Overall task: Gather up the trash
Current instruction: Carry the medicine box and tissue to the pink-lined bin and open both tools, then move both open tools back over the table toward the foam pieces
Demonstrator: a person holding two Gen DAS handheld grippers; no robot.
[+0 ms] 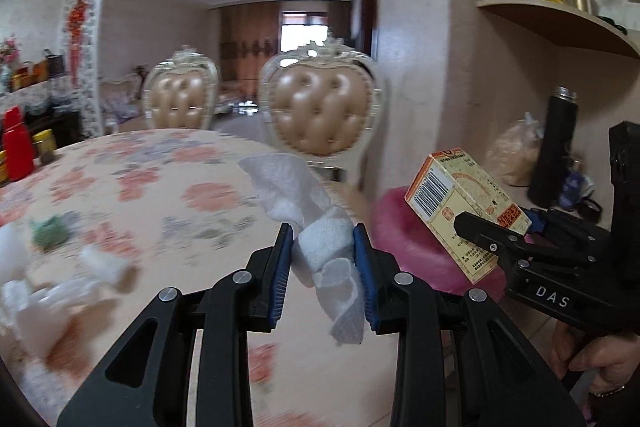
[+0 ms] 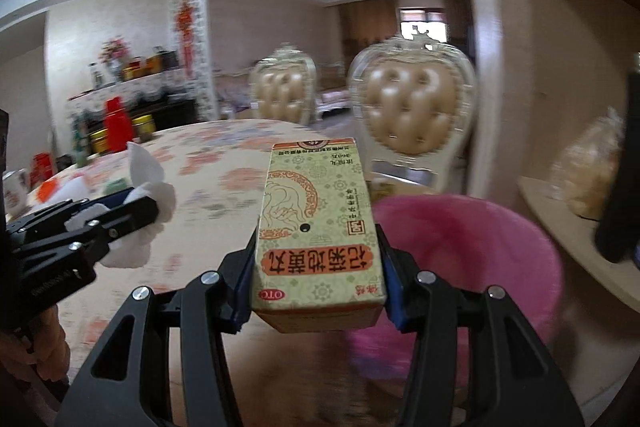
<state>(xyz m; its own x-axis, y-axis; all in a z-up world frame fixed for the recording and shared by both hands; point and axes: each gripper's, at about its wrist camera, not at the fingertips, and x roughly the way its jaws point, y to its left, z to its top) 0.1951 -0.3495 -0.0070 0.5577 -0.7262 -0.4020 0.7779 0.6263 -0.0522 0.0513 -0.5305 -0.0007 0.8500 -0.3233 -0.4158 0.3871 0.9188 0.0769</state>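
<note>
My left gripper (image 1: pixel 323 255) is shut on a crumpled white tissue (image 1: pixel 316 239), held above the edge of the floral table (image 1: pixel 168 195). In the right wrist view the same tissue (image 2: pixel 148 195) shows at the left, in the left gripper (image 2: pixel 140 211). My right gripper (image 2: pixel 316 279) is shut on a yellow-green medicine box (image 2: pixel 316 227) with red print. That box (image 1: pixel 460 203) appears at the right of the left wrist view, in the right gripper (image 1: pixel 484 227). A pink bin (image 2: pixel 472 255) stands just right of the table, below and beyond the box; its rim (image 1: pixel 404 227) shows behind the tissue.
More white scraps (image 1: pixel 52 291) and a green scrap (image 1: pixel 50 233) lie on the table at the left. A red bottle (image 1: pixel 16 147) and jars stand at its far left. Two padded chairs (image 1: pixel 320 107) stand behind. A curved shelf (image 1: pixel 560 23) and a black flask (image 1: pixel 554 147) are at the right.
</note>
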